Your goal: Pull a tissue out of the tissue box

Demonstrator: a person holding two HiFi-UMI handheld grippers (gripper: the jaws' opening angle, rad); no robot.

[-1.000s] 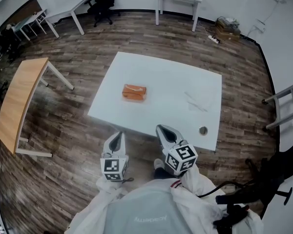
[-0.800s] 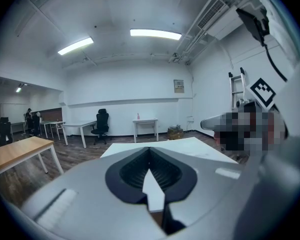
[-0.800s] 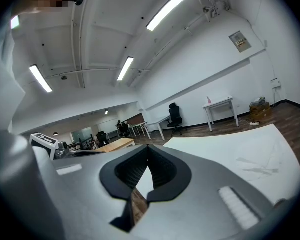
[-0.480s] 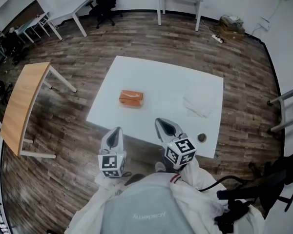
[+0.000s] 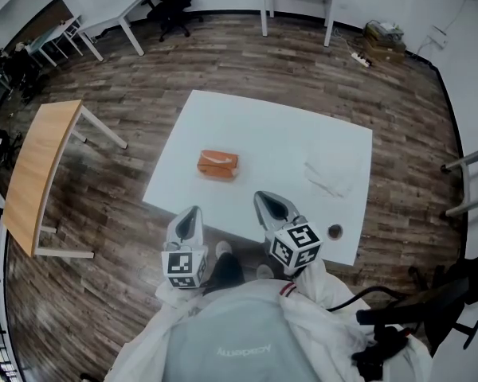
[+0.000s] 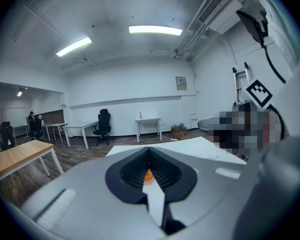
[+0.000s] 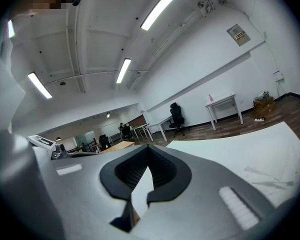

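My left tongs [image 5: 193, 212] and right tongs [image 5: 263, 197] are both clenched with nothing between them, and they hang over the floor just short of the near edge of the white table [image 5: 263, 126]. The orange tissue box [image 5: 217, 164] lies flat on the table's left half, set back from the near edge and well apart from both tongs. In the left gripper view it shows as a small orange spot through the gap behind the closed tips. A loose white tissue [image 5: 328, 177] lies on the right half, and a small round thing [image 5: 334, 231] sits near the near right corner.

I judge the task barely begun, so most of the trouble lies ahead. If I reach the box with my tongs clenched, I will only nudge it and may slide it away. The box looks light and nothing holds it down, so a pull with one pair of tongs could lift the whole box. A shallow pinch could slip off the thin sheet or tear it.
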